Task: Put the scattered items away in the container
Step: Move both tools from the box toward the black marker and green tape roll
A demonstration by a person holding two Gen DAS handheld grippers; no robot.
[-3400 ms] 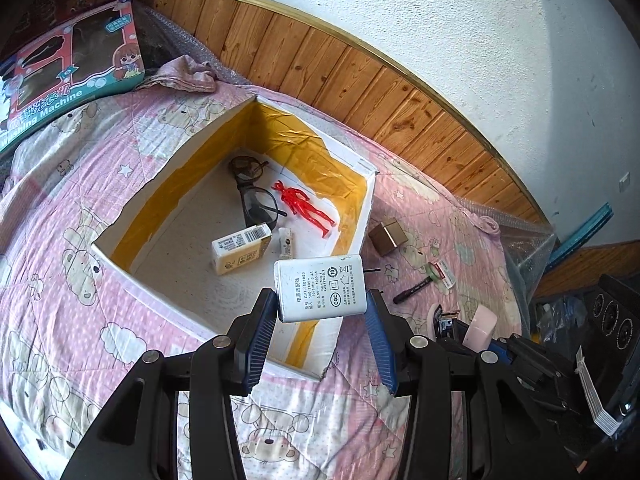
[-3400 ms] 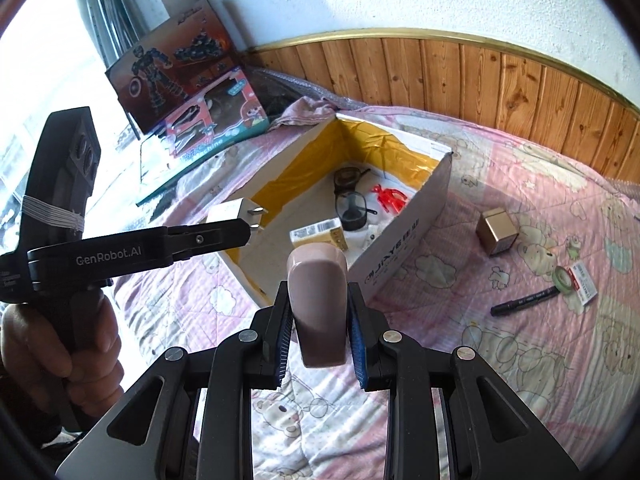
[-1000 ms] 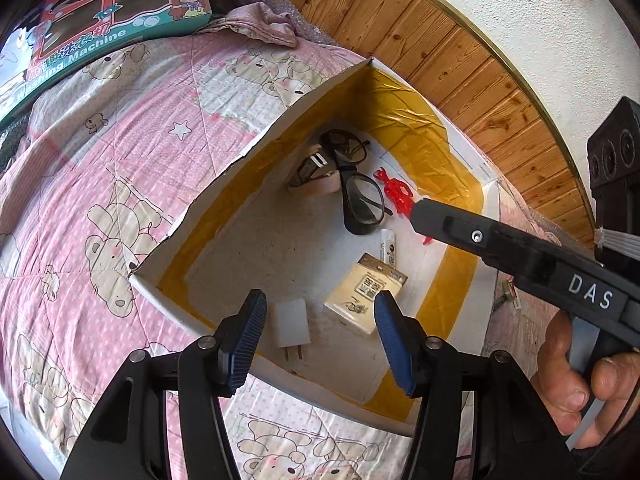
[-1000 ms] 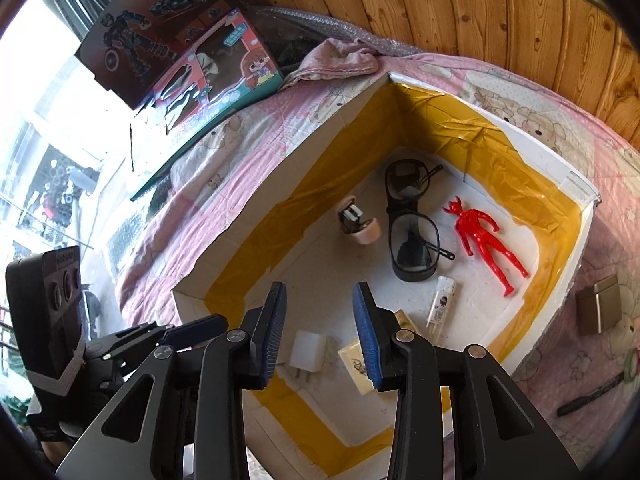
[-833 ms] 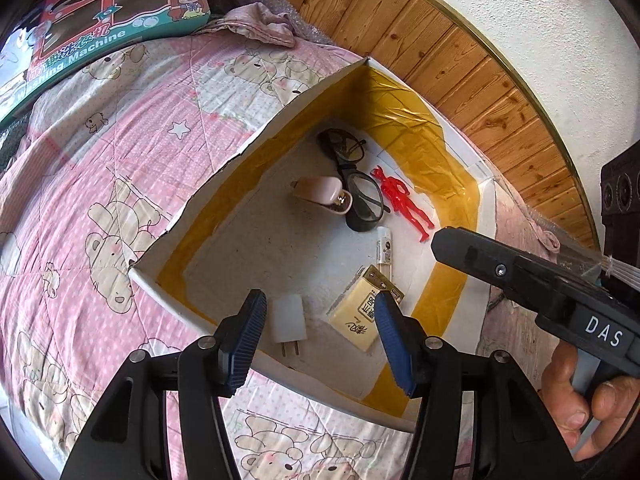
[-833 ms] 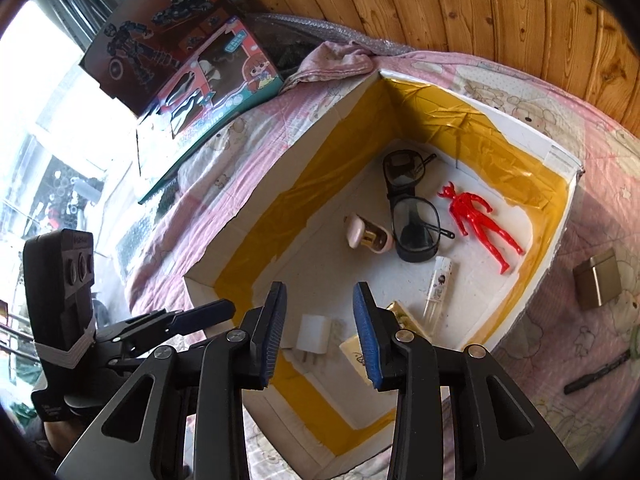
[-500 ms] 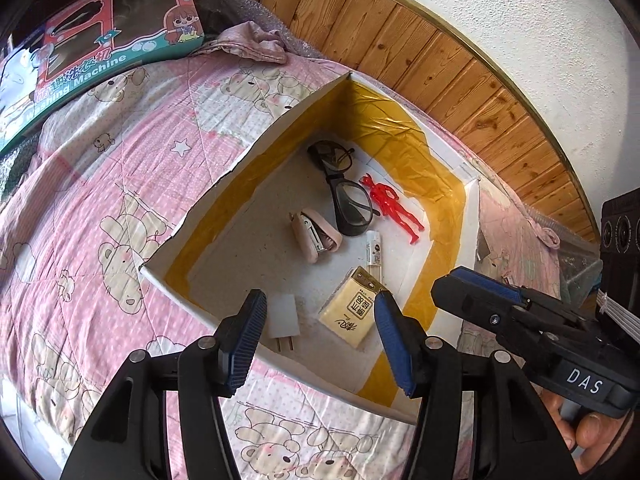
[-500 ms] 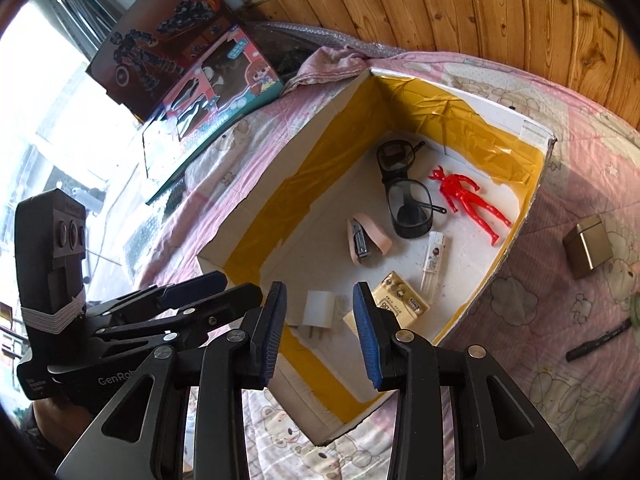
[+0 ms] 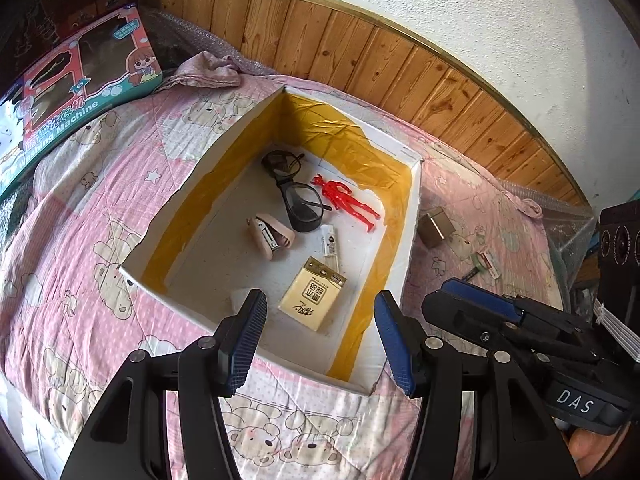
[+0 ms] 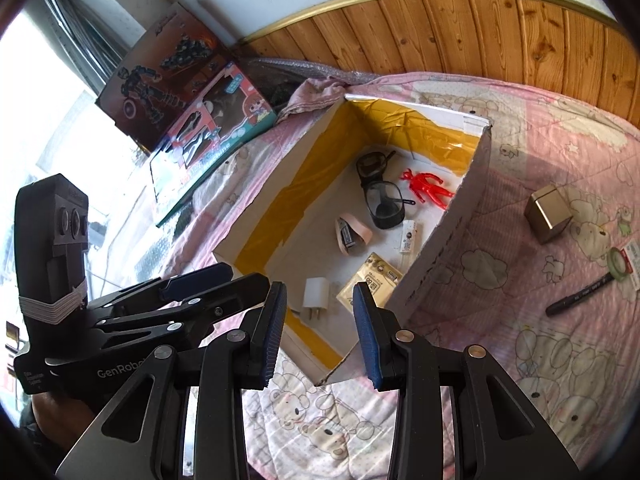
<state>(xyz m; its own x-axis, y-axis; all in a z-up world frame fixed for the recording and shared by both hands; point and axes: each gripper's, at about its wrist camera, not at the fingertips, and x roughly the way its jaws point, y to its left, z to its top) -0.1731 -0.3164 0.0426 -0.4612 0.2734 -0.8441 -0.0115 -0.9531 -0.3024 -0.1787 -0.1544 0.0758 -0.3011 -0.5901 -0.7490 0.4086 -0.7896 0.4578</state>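
L gripper (image 9: 318, 336) spread & empty, R gripper (image 10: 320, 332) likewise, both above box (image 9: 408, 240), charger (image 10: 316, 293) inside

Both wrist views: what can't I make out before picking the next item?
- White plug adapter: in the left wrist view, mostly hidden behind the left jaw.
- Black marker pen: left wrist view shows only its tip, behind the right gripper.
- Yellow tissue pack: print too small to read.

My right gripper (image 10: 320, 334) hangs empty, fingers apart, over cardboard box (image 10: 440, 248) holding charger (image 10: 316, 293), glasses (image 10: 380, 196), red figure (image 10: 426, 186).
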